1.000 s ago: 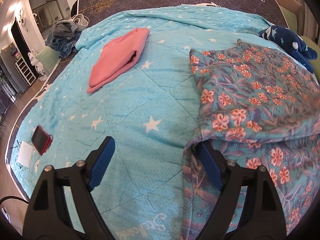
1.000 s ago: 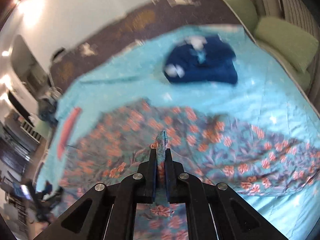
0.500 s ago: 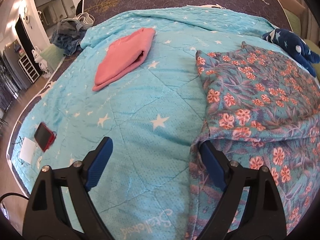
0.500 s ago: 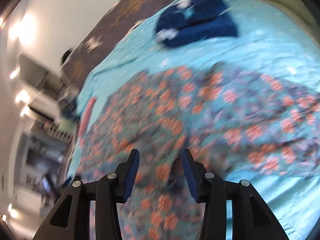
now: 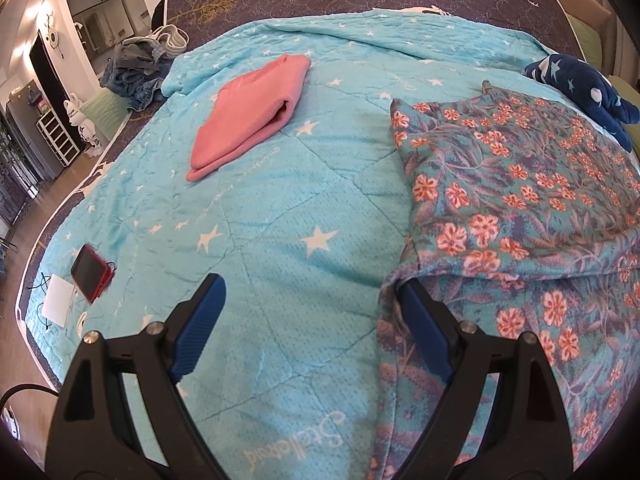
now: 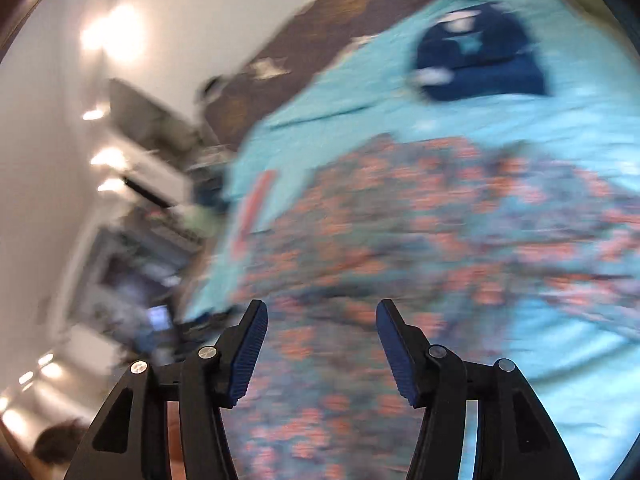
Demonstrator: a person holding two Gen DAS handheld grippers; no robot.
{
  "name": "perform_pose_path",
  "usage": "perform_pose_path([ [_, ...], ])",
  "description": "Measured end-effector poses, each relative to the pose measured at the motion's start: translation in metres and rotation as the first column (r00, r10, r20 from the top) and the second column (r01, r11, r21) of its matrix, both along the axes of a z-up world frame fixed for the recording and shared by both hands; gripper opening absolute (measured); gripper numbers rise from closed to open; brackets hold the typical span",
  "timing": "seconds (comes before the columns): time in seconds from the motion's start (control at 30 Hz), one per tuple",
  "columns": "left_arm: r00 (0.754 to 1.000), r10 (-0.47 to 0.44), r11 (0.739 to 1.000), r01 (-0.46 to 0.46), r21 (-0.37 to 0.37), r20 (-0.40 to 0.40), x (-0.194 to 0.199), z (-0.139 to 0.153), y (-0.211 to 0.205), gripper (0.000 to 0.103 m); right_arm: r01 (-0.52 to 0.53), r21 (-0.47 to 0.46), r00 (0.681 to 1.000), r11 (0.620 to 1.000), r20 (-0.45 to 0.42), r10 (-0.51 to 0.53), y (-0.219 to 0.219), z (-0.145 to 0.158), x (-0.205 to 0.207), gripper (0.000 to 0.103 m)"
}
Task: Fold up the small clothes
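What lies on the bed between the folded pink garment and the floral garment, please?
In the left wrist view, only bare turquoise star-print quilt separates the pink garment from the floral garment; nothing else lies there.

Bare quilt (image 5: pixel 280 208) lies open mid-bed — pink garment (image 5: pixel 248 112) beyond, floral cloth (image 5: pixel 520 184) to its right.

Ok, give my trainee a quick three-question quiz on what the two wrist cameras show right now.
1. True or false: the right gripper is clamped on the floral garment.
2. Which folded piece lies to the left of the floral garment in the left wrist view: A the pink garment, B the navy garment, C the phone?
3. Fill in: the left gripper has its jaws ____.

Key: 1 false, its jaws have just been opening and nothing is between the pads; 2 A; 3 open.
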State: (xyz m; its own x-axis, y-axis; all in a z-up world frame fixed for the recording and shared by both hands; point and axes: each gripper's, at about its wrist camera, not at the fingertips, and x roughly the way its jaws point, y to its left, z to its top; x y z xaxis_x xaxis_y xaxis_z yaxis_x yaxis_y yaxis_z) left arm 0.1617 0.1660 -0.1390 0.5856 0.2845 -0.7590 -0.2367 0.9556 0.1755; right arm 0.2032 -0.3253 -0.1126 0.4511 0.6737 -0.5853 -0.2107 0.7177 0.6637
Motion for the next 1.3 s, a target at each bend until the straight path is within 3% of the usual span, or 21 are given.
perform_pose_path([
  [0.07, 1.000, -0.003, 0.999, 0.003, -0.041, 0.003, -0.006, 0.009, 0.001, 0.088, 0.052, -0.052, 0.996, 0.997, -0.073, -0.056, -0.007, -0.016, 0.004, 0.059],
  [0.17, 0.995, -0.049, 0.989, 0.061, -0.135, 0.090, -0.017, 0.038, 0.000, 0.088, 0.073, -0.048, 0.983, 0.996, -0.168, -0.080, -0.007, -0.040, 0.010, 0.059],
  [0.3, 0.985, -0.083, 0.986, 0.103, -0.131, 0.148, 0.001, 0.058, -0.006, 0.088, 0.094, -0.025, 0.976, 0.995, -0.196, -0.097, -0.004, -0.059, 0.032, 0.059],
  [0.37, 0.984, -0.107, 0.986, 0.123, -0.116, 0.141, 0.026, 0.056, -0.009, 0.088, 0.099, -0.002, 0.980, 0.995, -0.174, -0.098, 0.001, -0.059, 0.045, 0.059],
  [0.47, 0.988, -0.149, 0.977, 0.154, -0.146, 0.046, 0.074, 0.036, -0.015, 0.088, 0.117, 0.002, 0.981, 0.993, -0.155, -0.115, 0.001, -0.058, 0.062, 0.057],
  [0.53, 0.982, -0.188, 0.965, 0.186, -0.186, 0.003, 0.097, 0.024, -0.023, 0.087, 0.120, -0.023, 0.983, 0.993, -0.138, -0.122, 0.004, -0.057, 0.068, 0.033],
  [0.57, 0.980, -0.200, 0.960, 0.193, -0.202, -0.011, 0.104, 0.019, -0.025, 0.081, 0.109, -0.049, 0.985, 0.993, -0.127, -0.115, 0.008, -0.055, 0.070, 0.008],
  [0.63, 0.976, -0.212, 0.953, 0.197, -0.229, -0.044, 0.121, 0.008, -0.028, 0.053, 0.116, -0.072, 0.987, 0.991, -0.107, -0.123, 0.013, -0.053, 0.071, 0.005],
  [0.67, 0.974, -0.218, 0.947, 0.195, -0.257, -0.065, 0.129, 0.003, -0.027, 0.018, 0.122, -0.080, 0.988, 0.989, -0.088, -0.129, 0.014, -0.050, 0.070, 0.005],
  [0.7, 0.974, -0.213, 0.941, 0.184, -0.282, -0.074, 0.133, 0.001, -0.025, 0.010, 0.126, -0.086, 0.989, 0.988, -0.069, -0.132, 0.016, -0.048, 0.069, 0.005],
  [0.77, 0.985, -0.169, 0.942, 0.156, -0.299, -0.019, 0.131, 0.010, -0.014, 0.004, 0.142, -0.087, 0.990, 0.986, -0.003, -0.143, 0.018, -0.034, 0.063, 0.005],
  [0.9, 0.996, -0.066, 0.976, 0.078, -0.202, 0.063, 0.122, 0.026, 0.010, 0.003, 0.175, -0.082, 0.979, 0.981, 0.116, -0.165, 0.015, -0.012, 0.054, 0.005],
  [0.93, 0.997, -0.046, 0.983, 0.056, -0.176, 0.061, 0.122, 0.026, 0.017, 0.003, 0.183, -0.106, 0.978, 0.977, 0.117, -0.171, 0.013, -0.014, 0.056, 0.005],
  [1.0, 0.999, -0.035, 0.977, 0.042, -0.207, 0.041, 0.122, 0.022, 0.028, 0.003, 0.209, -0.176, 0.978, 0.962, 0.064, -0.201, 0.011, -0.028, 0.068, 0.008],
  [1.1, 0.997, -0.057, 0.958, 0.070, -0.279, 0.056, 0.108, 0.025, 0.029, 0.003, 0.257, -0.219, 0.964, 0.941, -0.013, -0.266, 0.004, -0.055, 0.070, 0.008],
  [1.2, 0.988, -0.129, 0.931, 0.151, -0.331, 0.087, 0.092, 0.031, 0.014, 0.010, 0.274, -0.198, 0.960, 0.941, 0.003, -0.279, 0.001, -0.054, 0.059, 0.010],
  [1.27, 0.975, -0.188, 0.895, 0.219, -0.389, 0.117, 0.084, 0.036, 0.004, 0.010, 0.279, -0.195, 0.960, 0.940, 0.039, -0.277, 0.000, -0.043, 0.047, 0.010],
  [1.3, 0.963, -0.232, 0.857, 0.268, -0.440, 0.134, 0.080, 0.039, -0.005, 0.011, 0.266, -0.184, 0.964, 0.946, 0.051, -0.261, 0.001, -0.038, 0.042, 0.011],
])
